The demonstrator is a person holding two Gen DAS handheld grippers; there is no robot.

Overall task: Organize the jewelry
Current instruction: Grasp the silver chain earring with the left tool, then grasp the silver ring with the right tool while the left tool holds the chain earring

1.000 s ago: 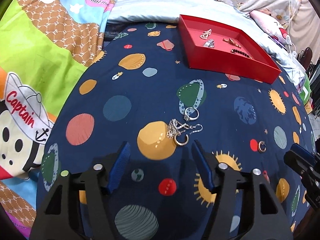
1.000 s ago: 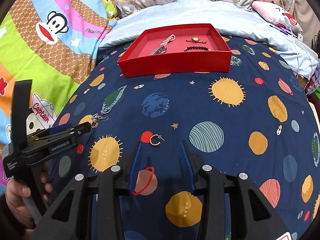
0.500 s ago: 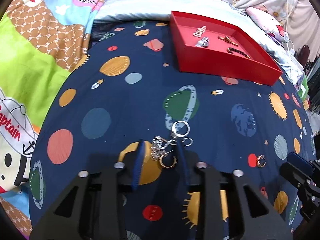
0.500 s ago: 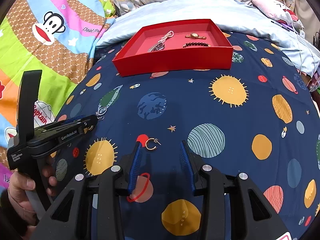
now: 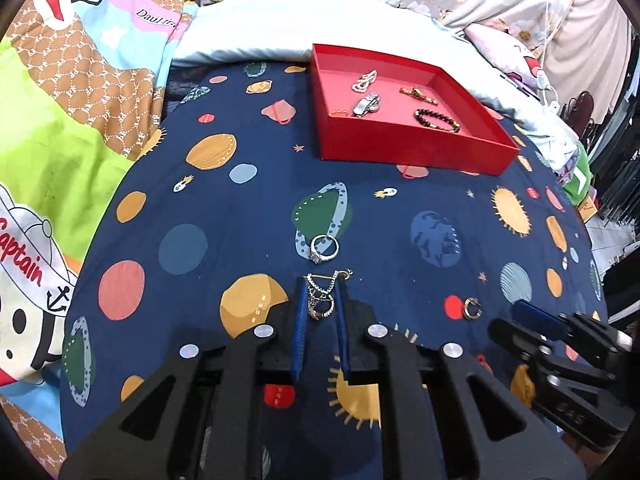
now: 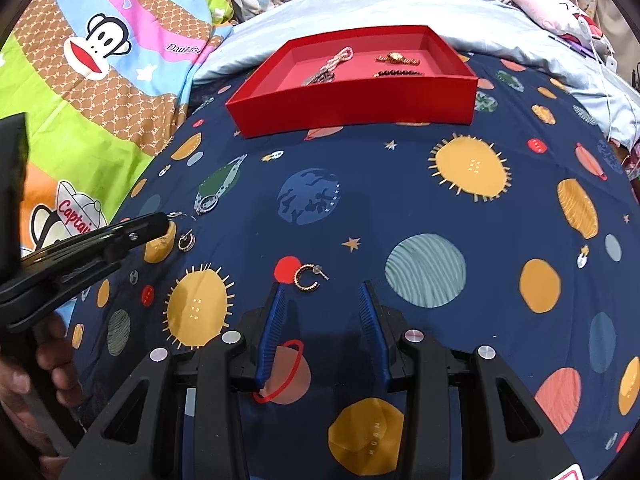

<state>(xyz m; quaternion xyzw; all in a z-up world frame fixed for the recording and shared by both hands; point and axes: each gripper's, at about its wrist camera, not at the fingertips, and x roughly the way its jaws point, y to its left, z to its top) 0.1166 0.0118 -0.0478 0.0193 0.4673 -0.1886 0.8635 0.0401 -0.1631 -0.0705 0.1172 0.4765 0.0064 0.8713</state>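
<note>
Bright, even indoor light, sharp focus. Soft shadows pool beneath each claw. Fisheye bending curves the bed (image 6: 440, 208), with dark corner vignetting.

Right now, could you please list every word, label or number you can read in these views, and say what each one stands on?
"Captain": red letters on the cartoon monkey's cap on the quilt.
"SATURN": small letters on the green ringed planet of the navy sheet.
"MOON": on the orange planet near the right gripper.
"Daul fr...": cut off, on the quilt's blue stripe.
Moulded marking on the right gripper's body: too blurred to read.
</note>
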